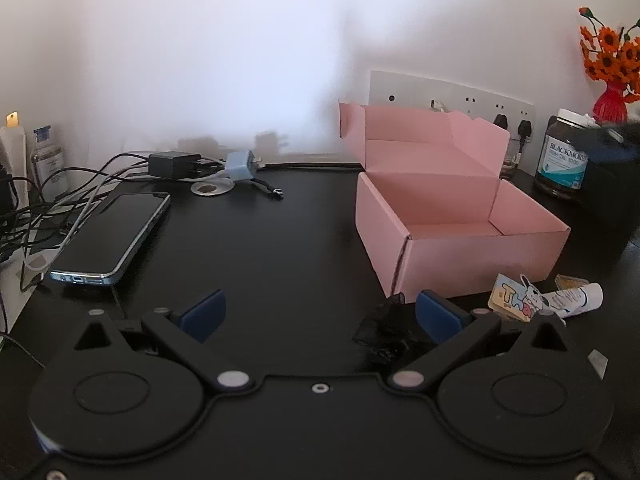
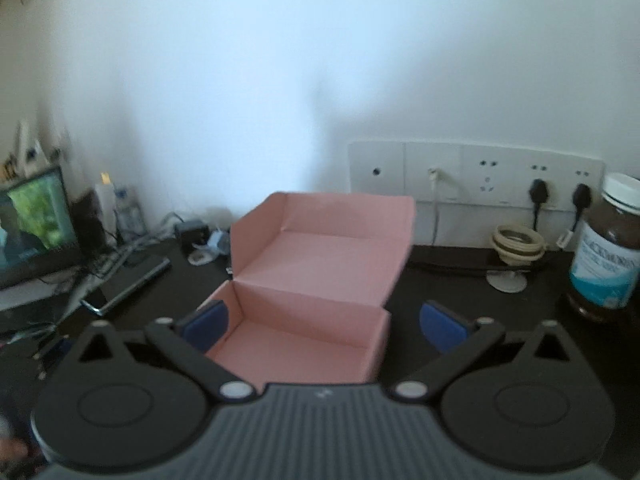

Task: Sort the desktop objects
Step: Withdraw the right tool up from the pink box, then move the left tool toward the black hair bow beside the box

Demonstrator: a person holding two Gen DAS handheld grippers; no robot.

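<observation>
The black worktop [image 1: 280, 248], smooth and faintly glossy, is filling the middle of the left wrist view. On it, at centre right, the pink cardboard box [image 1: 448, 232] is sitting with its hinged lid folded upright against the wall, probably left open as the bin for the sorting; its matte, creased panels are showing an empty floor. In the right wrist view the same box is lying at lower centre, directly ahead of the fingers.

A smartphone [image 1: 114, 236], a flat dark glass slab with a metallic rim, is lying at centre left beside a tangle of thin cables [image 1: 52, 196]. At the right edge a brown fish-oil bottle [image 1: 562, 156] with a white cap is standing upright.

Low at the right, just in front of the box, small loose items are waiting: a printed cartoon card [image 1: 516, 300], a white tube [image 1: 576, 300] lying on its side, and a crumpled black scrap [image 1: 384, 328].

The left hand-held gripper [image 1: 320, 314] is hovering spread wide, holding nothing, its blue pad just beside the scrap. The right hand-held gripper [image 2: 326, 324] is likewise spread and empty, over the box's near edge.
</observation>
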